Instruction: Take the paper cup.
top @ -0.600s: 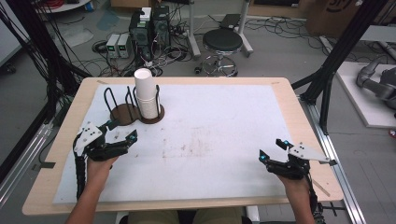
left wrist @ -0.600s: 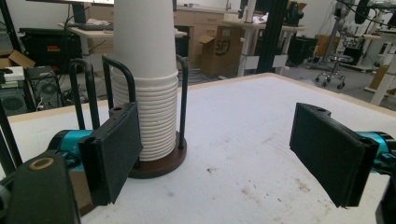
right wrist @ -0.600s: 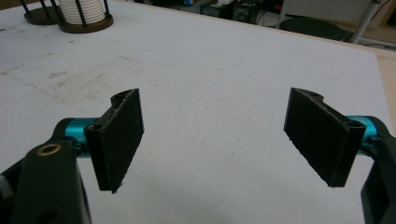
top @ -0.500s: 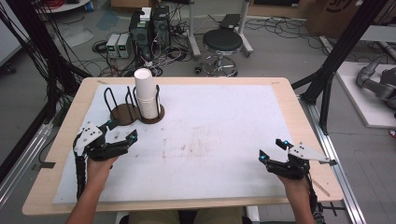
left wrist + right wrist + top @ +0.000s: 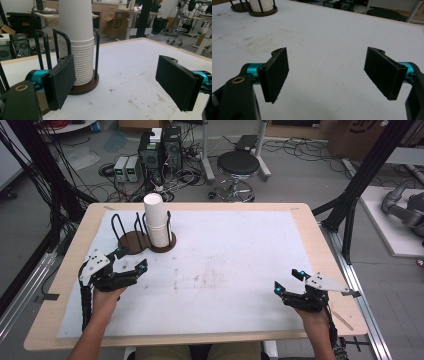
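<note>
Nearest the person, at the table's front right, the right gripper rests low over the white mat with its jaws spread wide and nothing between them; in the right gripper view the two black pads stand far apart above bare, faintly stained mat, touching nothing. At the front left, the left gripper is held a little farther up the table, its jaws likewise wide open and empty, aimed toward the cup holder. In the left gripper view the stack of white paper cups rises just beyond the left-hand pad, near it but apart from it, with clear mat showing across the gap between the jaws. The stack stands upright on a round dark wooden base, kept in by black wire posts, toward the table's far left. A second, empty wire holder of the same kind stands touching or just beside it on the left. Beyond the table's far edge, a black stool and boxes of electronics with tangled cables stand on the floor.
</note>
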{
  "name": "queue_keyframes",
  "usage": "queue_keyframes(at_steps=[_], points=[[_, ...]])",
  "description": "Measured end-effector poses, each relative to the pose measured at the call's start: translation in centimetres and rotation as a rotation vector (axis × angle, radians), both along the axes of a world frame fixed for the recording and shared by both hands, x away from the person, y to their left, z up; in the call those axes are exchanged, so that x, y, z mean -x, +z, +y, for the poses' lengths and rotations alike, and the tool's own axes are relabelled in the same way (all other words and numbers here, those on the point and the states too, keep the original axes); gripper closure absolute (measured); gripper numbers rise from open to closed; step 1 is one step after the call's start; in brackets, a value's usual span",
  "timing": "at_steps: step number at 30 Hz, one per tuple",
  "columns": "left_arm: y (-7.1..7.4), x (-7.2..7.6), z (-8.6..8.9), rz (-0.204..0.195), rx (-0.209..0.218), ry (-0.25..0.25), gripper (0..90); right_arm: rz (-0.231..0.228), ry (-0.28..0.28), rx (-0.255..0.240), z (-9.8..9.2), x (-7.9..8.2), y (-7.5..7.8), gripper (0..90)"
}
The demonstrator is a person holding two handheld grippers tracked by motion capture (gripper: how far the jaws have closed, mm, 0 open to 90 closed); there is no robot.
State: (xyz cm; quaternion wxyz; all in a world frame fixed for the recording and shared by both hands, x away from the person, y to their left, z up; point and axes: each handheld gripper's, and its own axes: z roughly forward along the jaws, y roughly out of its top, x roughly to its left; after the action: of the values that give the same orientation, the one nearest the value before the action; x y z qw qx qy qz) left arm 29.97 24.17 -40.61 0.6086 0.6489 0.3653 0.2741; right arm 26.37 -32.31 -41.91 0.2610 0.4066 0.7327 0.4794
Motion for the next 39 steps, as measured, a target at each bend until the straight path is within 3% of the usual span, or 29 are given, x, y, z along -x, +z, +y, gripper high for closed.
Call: queue_keyframes(at_steps=[10, 19, 26, 33, 39], points=[[1.8, -1.3, 0.4, 0.003, 0.028, -0.029, 16.4, -0.008, 0.000, 0.005, 0.3, 0.2, 0.2, 20.3], [6.2, -4.9, 0.5, -0.004, 0.008, -0.062, 16.3, 0.003, 0.003, 0.009, 0.2, 0.1, 0.1, 20.3], [8.9, -7.7, 0.1, 0.014, -0.013, -0.082, 16.3, -0.004, -0.003, 0.005, 0.0, 0.3, 0.1, 20.3], [10.9, -9.7, -0.3, 0.007, -0.029, -0.073, 16.3, -0.005, -0.007, 0.000, -0.1, 0.4, 0.2, 20.3], [11.4, -12.2, -1.0, 0.052, -0.072, -0.050, 16.3, -0.005, -0.002, 0.005, 0.0, 0.3, 0.2, 20.3]])
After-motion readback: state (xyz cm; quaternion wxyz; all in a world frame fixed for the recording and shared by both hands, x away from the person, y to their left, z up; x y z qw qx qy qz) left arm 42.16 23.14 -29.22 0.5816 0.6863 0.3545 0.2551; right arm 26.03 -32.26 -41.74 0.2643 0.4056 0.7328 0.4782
